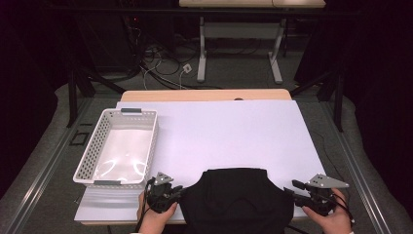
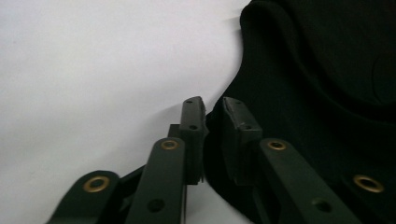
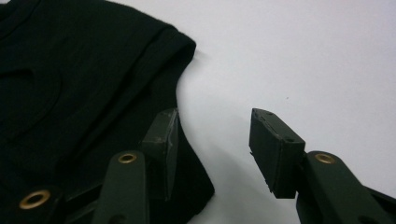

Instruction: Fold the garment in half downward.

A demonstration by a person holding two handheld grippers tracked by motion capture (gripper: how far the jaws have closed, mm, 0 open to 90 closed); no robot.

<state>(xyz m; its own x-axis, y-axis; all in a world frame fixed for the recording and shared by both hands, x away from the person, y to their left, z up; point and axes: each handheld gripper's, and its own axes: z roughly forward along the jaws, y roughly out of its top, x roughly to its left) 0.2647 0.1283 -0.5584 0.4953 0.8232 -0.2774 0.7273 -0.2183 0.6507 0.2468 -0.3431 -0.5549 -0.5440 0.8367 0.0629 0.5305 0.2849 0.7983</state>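
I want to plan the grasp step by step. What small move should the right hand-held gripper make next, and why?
Probably close the right hand-held gripper: its jaws stand open at the black folded cloth garment's edge, while the left hand-held gripper already pinches the opposite edge.

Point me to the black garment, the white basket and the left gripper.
black garment (image 1: pixel 234 197), high view, middle of the cloth.
white basket (image 1: pixel 91 152), high view, left wall.
left gripper (image 2: pixel 214 116), left gripper view, between the jaw tips.

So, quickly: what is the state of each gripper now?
Left gripper: closed on the cloth edge.
Right gripper: open, holding nothing, at the cloth's edge.
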